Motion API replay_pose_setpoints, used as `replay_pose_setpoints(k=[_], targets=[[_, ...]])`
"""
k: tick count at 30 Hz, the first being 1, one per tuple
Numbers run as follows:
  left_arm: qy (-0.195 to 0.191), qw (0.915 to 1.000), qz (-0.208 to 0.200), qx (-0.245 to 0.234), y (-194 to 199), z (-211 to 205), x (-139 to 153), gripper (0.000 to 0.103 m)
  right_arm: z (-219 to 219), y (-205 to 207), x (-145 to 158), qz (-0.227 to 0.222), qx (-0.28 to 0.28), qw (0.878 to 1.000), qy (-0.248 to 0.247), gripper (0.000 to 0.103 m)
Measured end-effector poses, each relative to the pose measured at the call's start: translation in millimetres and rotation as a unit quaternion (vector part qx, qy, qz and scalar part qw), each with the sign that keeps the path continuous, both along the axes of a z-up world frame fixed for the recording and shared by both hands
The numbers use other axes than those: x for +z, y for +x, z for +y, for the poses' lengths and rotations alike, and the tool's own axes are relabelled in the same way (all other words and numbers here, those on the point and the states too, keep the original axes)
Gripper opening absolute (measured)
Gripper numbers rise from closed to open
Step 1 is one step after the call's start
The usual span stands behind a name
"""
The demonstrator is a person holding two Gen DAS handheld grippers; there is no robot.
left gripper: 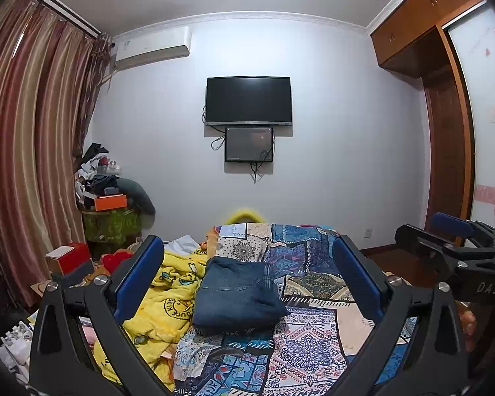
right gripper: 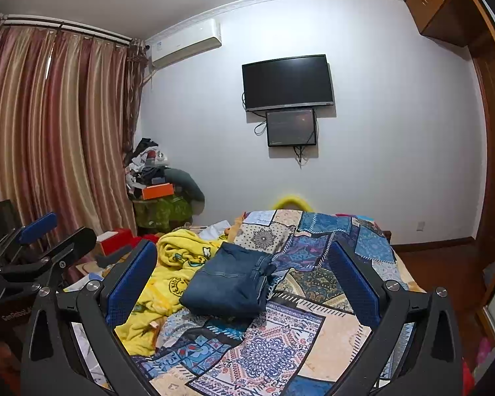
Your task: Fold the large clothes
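The folded dark blue denim garment [left gripper: 237, 297] is lying on the patchwork-patterned bedspread [left gripper: 313, 343], at twelve o'clock from both grippers. The left gripper [left gripper: 247, 277] and right gripper [right gripper: 244, 280] are hovering wide open, gripping nothing, probably because folding looks finished.

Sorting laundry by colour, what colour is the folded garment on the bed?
Dark blue denim: the folded jeans show best in the left wrist view.
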State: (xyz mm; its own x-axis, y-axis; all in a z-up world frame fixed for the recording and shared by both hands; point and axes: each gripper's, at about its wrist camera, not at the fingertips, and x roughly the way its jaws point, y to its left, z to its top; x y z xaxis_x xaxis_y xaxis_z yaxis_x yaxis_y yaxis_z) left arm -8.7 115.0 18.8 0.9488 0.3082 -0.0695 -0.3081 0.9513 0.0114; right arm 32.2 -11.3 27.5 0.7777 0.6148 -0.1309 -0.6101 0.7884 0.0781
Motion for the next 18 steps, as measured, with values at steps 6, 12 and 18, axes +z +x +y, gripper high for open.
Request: replay_pose_setpoints(k=[6, 12, 18], targets=[[-0.006, 1.0, 0.005, 0.0, 3.0, 3.2, -2.1, 0.102, -2.8, 0.9, 0.5, 0.0, -0.004, 1.0, -0.001, 0.103], [-0.006, 1.0, 0.005, 0.0, 3.9, 3.2, -2.2, 0.103, -6.1, 1.9, 0.4, 0.002, -0.001, 1.0, 0.0, 0.103], [-0.004, 1.0, 0.006, -0.003, 5.2, 3.1, -2.9, 0.103, -7.7, 2.9, -0.6, 0.005, 0.0, 1.0, 0.001, 0.103]])
